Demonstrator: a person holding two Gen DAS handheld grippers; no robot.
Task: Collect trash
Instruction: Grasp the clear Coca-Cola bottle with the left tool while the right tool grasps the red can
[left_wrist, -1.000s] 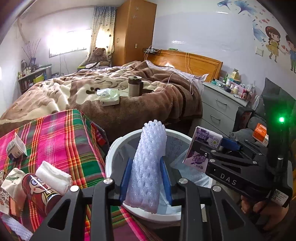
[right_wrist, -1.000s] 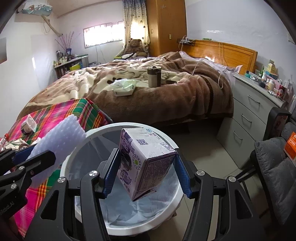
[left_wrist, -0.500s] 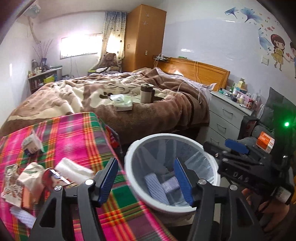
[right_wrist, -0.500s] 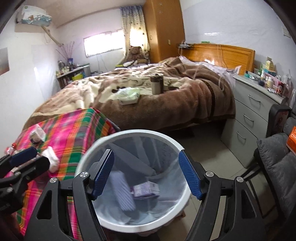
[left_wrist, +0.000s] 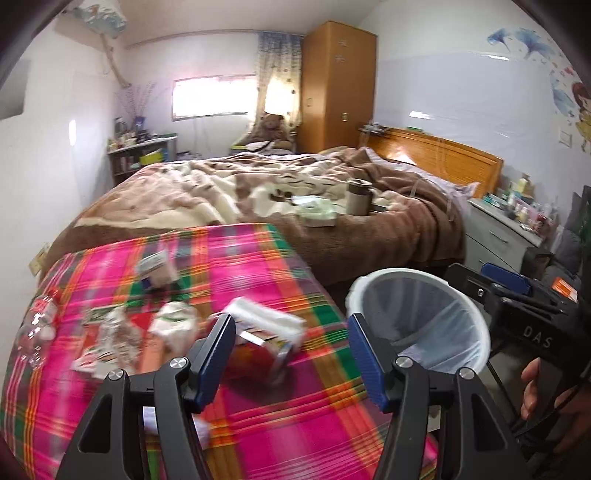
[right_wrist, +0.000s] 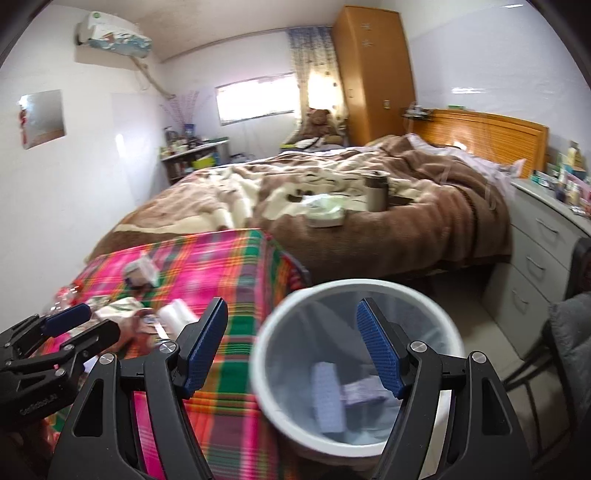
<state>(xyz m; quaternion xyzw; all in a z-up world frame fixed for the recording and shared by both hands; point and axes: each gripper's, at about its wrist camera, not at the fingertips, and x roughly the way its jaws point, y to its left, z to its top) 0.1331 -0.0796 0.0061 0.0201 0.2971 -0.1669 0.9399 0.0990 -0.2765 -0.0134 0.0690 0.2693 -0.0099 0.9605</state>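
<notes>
A white trash bin (right_wrist: 354, 373) with a clear liner stands beside the plaid-covered table (left_wrist: 280, 424). Inside it lie a white foam sleeve (right_wrist: 327, 398) and a purple carton (right_wrist: 364, 393). My right gripper (right_wrist: 293, 352) is open and empty above the bin's left rim. My left gripper (left_wrist: 291, 356) is open and empty over the table, above a red can (left_wrist: 258, 358) and a white foam piece (left_wrist: 266, 319). Several more pieces of trash lie on the cloth: a small carton (left_wrist: 157, 267), crumpled wrappers (left_wrist: 173, 325) and a clear plastic bottle (left_wrist: 37, 332).
A bed (left_wrist: 258, 199) with a brown blanket holds a thermos (left_wrist: 358, 195) and a tissue pack (left_wrist: 317, 216). A grey drawer unit (right_wrist: 543, 258) stands right of the bed. A dark chair (right_wrist: 569, 339) is at the right, near the bin.
Both grippers opened and dropped the foam sleeve and purple carton into the bin. Both have since swung left, the left one from over the bin to over the table.
</notes>
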